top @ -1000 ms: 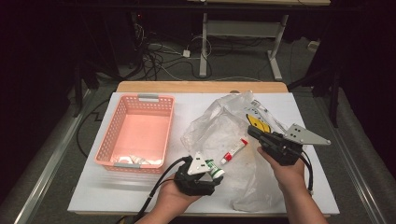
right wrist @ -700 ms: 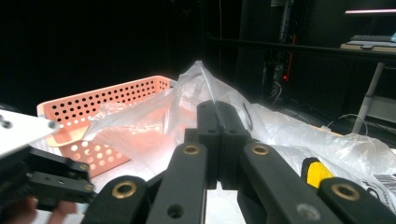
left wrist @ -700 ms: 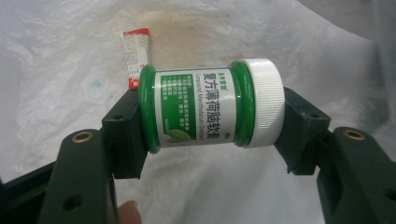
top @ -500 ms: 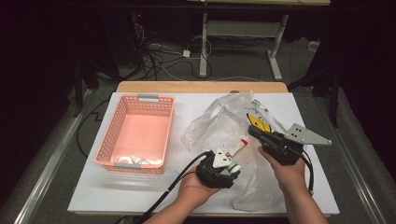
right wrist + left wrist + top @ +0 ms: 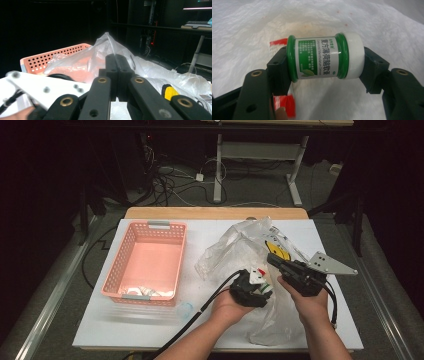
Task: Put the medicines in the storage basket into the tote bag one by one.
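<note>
Green-banded and white-capped, the small jar [image 5: 325, 57] lies sideways between the jaws of the left gripper [image 5: 325, 75], one pad against its base and the other against the ribbed white cap, so the jaws are clamped on it at a middling width. Its white label carries green print and a leaf mark. In the left gripper view the jar hangs right over the crinkled clear plastic bag [image 5: 262, 27], and a red and white packet [image 5: 277, 45] shows behind the jaw at the left of that view.

From the high view, the left gripper [image 5: 256, 282] sits at the near middle of the white table [image 5: 210, 232], at the near edge of the plastic bag [image 5: 240, 250], with its black cable trailing back towards the person. The right gripper [image 5: 274, 260] is just beside it; its jaws are pressed together, and in the right gripper view they [image 5: 116, 62] pinch a fold of the bag's film [image 5: 110, 46]. A yellow and black item [image 5: 278, 251] lies inside the bag near that gripper.

Farther to the left on the table stands a pink perforated basket [image 5: 150, 227], well apart from both grippers, with some pale items at its near end.
</note>
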Available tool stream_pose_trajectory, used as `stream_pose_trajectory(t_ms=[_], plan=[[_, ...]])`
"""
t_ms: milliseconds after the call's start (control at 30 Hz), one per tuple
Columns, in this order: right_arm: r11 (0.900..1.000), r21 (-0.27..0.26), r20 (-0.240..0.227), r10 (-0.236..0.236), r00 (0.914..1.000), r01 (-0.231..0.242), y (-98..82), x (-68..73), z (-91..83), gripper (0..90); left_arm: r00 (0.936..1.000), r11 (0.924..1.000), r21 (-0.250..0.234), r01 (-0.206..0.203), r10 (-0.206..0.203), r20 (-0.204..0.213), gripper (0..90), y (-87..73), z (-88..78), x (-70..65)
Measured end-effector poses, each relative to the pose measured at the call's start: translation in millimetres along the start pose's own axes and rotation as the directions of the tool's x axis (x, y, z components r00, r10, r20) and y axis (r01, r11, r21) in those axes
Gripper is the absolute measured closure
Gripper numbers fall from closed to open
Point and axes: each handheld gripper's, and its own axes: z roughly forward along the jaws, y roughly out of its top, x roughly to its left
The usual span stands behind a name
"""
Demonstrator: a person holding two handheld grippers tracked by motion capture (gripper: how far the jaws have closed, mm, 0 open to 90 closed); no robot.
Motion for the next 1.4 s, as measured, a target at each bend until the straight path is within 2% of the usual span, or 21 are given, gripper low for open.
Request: stream_pose_trajectory(t_ms=[67,133,233,367,467,567,767,1133,1267,1400], plan=[[1.0,0.001,0.0,-0.001,1.0,0.001,0.0,-0.6,-0.6,90.0,0.9998,0.9992,-0.036,0.019,-0.019,0.002,29.6,3.1,3.0,1.5],[1.0,0.0,-0.001,-0.001,1.0,0.001,-0.1,-0.7,-1.0,90.0,0.9998,0.9988,-0.045,0.019,-0.019,-0.002,28.0,4.7,2.1,2.7],[1.0,0.003,-0.002,0.001,1.0,-0.001,-0.3,-0.7,-0.9,90.0,1.0,0.9997,-0.025,0.001,-0.001,-0.01,26.8,3.5,-1.8,2.0],[1.0,0.003,-0.002,-0.001,1.0,0.001,-0.4,0.0,0.1,90.0,0.9998,0.9997,-0.022,-0.009,0.008,-0.018,25.9,-3.6,-9.6,0.5],[1.0,0.003,-0.001,-0.004,1.0,0.004,-0.1,0.6,0.1,90.0,0.9999,0.9998,-0.017,-0.009,0.009,-0.012,26.0,-10.2,-15.5,1.4],[1.0,0.002,0.0,0.0,1.0,0.0,-0.4,0.5,0.5,90.0,0.9999,0.9997,-0.021,0.013,-0.013,0.004,26.3,-16.9,-22.6,2.7],[1.0,0.004,0.0,-0.003,1.0,0.003,-0.6,-0.2,0.0,90.0,0.9991,0.9986,-0.042,0.033,-0.032,0.027,27.4,-30.4,-39.9,5.6],[1.0,0.007,0.0,0.002,1.0,-0.002,-0.9,0.1,-0.2,90.0,0.9989,0.9971,-0.075,0.013,-0.01,0.045,27.6,-54.1,-75.1,-2.0],[1.0,0.008,0.0,0.001,1.0,-0.001,-1.0,0.4,0.0,90.0,0.9984,0.9948,-0.094,0.038,-0.034,0.046,27.1,-63.2,-87.6,-0.3],[1.0,0.007,0.002,0.004,1.0,-0.004,-1.2,0.2,0.1,90.0,0.9983,0.9937,-0.1,0.051,-0.048,0.031,22.4,-70.6,-101.5,3.1]])
